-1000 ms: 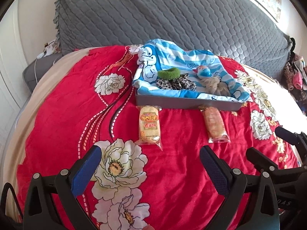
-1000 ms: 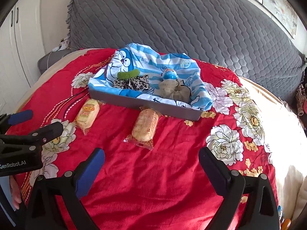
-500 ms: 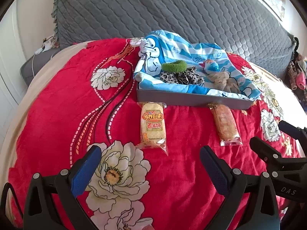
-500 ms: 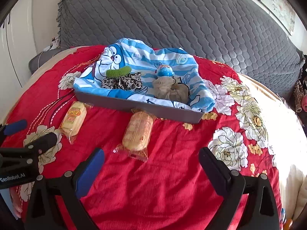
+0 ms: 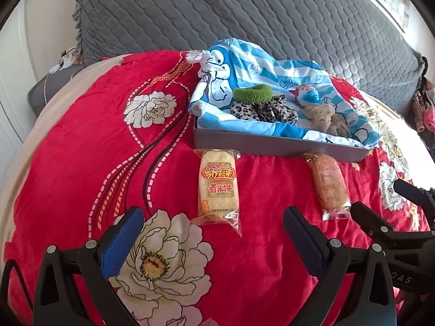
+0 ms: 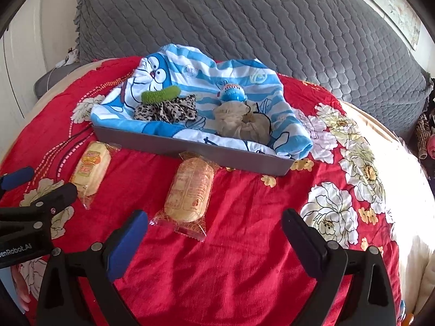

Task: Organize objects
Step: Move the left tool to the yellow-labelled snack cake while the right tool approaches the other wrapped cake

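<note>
Both tools are hovering low over the red floral bedspread (image 5: 68,163), jaws spread wide and gripping nothing. The left gripper (image 5: 212,233) is facing the yellow rice-cracker packet (image 5: 218,186); the right gripper (image 6: 214,233) is facing the orange snack packet (image 6: 190,190). Both packets are lying on the bedspread just in front of the grey tray (image 6: 168,146) — the orange one touching its front wall. Inside the tray, on a blue cartoon cloth (image 5: 244,59), are sitting a green hair tie (image 5: 252,92), a leopard-print scrunchie (image 5: 261,110), a beige scrunchie (image 6: 240,122) and a blue toy egg (image 5: 308,92). Judged from this layout, sorting is partly done — two packets are remaining outside.
</note>
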Motion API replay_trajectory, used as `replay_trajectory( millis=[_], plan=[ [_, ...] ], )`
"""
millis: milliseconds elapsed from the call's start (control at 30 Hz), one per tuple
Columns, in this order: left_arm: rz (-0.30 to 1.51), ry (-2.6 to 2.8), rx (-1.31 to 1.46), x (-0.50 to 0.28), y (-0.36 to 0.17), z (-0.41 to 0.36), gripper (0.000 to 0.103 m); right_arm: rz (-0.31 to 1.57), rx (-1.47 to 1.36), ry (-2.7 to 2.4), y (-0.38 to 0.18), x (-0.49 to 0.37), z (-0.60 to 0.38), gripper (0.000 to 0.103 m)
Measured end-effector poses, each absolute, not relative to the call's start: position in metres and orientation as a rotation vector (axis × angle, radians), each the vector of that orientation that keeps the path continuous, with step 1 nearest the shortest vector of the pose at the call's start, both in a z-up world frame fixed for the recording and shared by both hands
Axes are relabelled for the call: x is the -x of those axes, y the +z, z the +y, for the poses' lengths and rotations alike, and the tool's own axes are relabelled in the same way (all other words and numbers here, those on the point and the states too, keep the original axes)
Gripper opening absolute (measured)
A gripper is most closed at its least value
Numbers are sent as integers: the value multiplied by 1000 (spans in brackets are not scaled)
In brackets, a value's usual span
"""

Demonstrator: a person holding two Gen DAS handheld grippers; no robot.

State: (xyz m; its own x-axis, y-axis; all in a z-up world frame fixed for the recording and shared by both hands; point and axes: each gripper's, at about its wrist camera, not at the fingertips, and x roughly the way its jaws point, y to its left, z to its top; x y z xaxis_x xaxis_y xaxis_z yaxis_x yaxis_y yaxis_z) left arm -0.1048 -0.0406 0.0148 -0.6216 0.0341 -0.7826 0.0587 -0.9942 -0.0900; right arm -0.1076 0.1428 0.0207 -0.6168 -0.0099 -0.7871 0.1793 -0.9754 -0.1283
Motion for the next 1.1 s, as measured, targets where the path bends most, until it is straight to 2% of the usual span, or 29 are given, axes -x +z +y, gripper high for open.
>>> replay_trajectory(
  millis=[1100],
  plan=[
    [234, -2746, -1420, 154, -34, -47, 102, 166, -1424, -2680, -28, 166, 142, 99]
  ],
)
